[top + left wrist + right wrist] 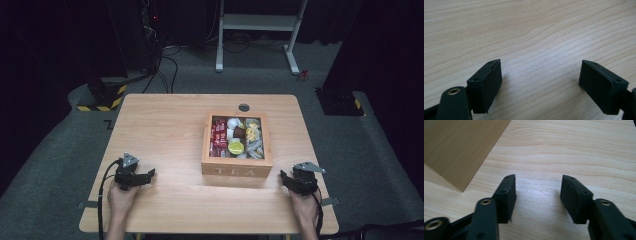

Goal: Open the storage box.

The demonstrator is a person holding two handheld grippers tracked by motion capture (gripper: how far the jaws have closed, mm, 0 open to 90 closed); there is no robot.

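A wooden tea box (237, 166) marked TEA stands open on the table, right of centre, holding red packets, white and yellow pods and other sachets. My left gripper (148, 175) rests on the table near the front left, well apart from the box; in the left gripper view (540, 80) its jaws stand wide apart over bare wood. My right gripper (283, 176) lies by the box's front right corner, open with nothing between its jaws (537, 192). The box's side wall (456, 152) fills the upper left of the right gripper view.
The wooden table (165, 130) has a round grey cable port (244, 107) at its back edge. Behind it stand a white desk frame (257, 30), cables on the grey floor, and yellow-black striped bases (102, 100) at the left.
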